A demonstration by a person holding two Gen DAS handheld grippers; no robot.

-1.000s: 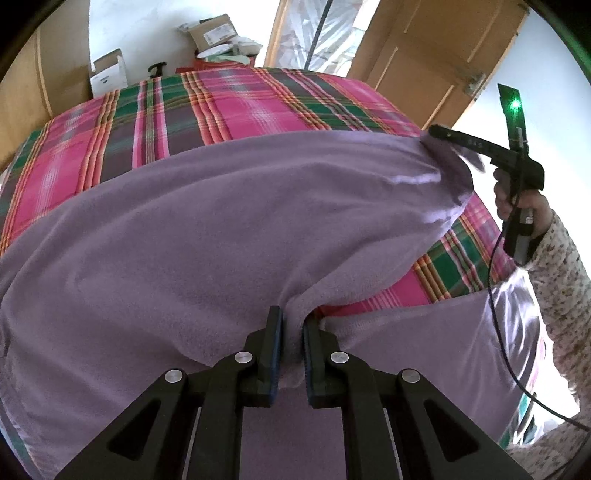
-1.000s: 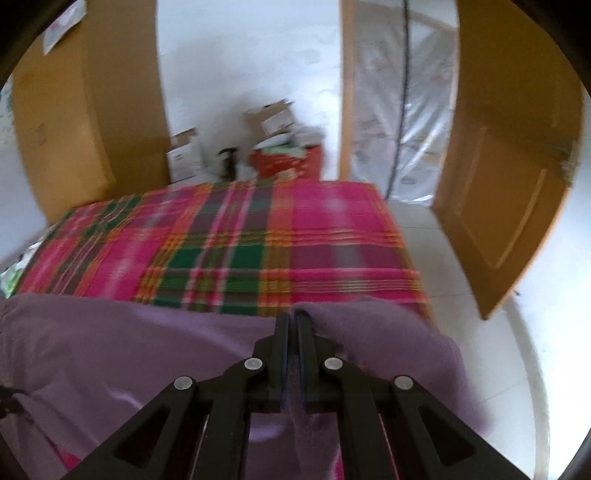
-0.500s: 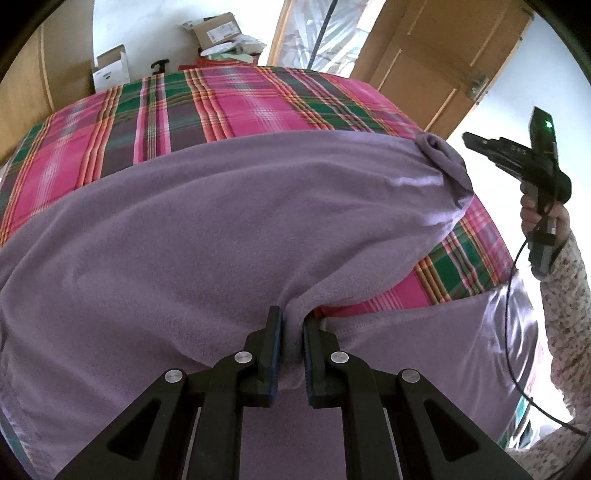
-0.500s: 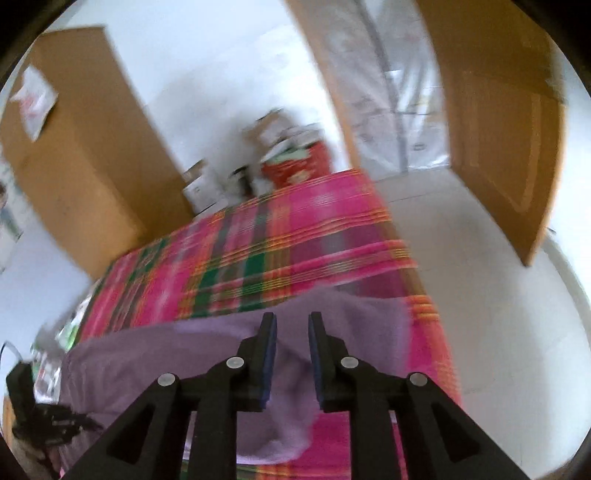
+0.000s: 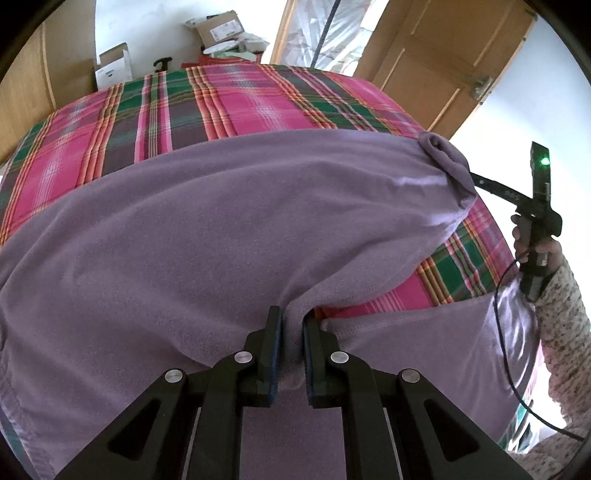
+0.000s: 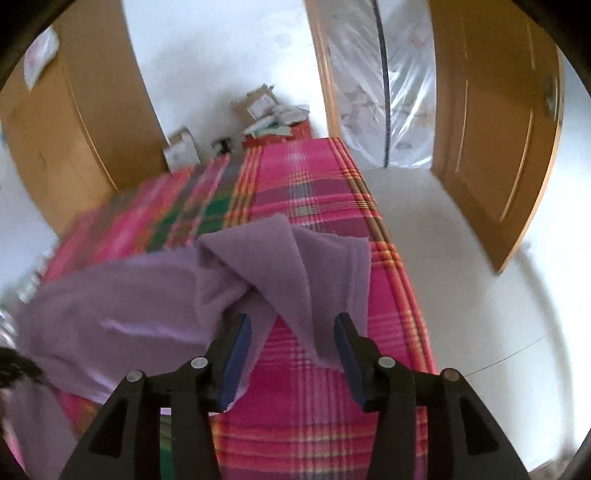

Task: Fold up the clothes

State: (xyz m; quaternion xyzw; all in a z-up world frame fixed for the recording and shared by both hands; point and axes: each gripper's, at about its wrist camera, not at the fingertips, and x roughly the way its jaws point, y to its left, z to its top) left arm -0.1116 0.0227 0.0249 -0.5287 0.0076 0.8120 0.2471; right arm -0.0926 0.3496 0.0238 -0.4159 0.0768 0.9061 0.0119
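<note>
A large purple fleece garment [image 5: 229, 236] lies folded across a pink and green plaid bedspread [image 5: 229, 92]. My left gripper [image 5: 291, 325] is shut on a pinched edge of the fleece near the bed's front. In the left wrist view my right gripper [image 5: 480, 181] shows at the far right beside the fleece's bunched corner [image 5: 443, 158], held by a hand in a flowered sleeve [image 5: 565, 317]. From the right wrist view my right gripper [image 6: 293, 328] stands open, its pads on either side of the crumpled corner [image 6: 291, 266] that rests on the bedspread [image 6: 314, 406].
Cardboard boxes [image 5: 218, 27] and a red bin [image 6: 291, 131] sit on the floor past the bed's far end. An open wooden door [image 6: 495, 133] and a plastic-covered doorway [image 6: 373, 81] stand to the right. White floor [image 6: 461, 288] runs along the bed's right side.
My right gripper let go of the fleece corner, opened wide and drew back a little. The corner dropped onto the bedspread. My left gripper has kept its hold and place.
</note>
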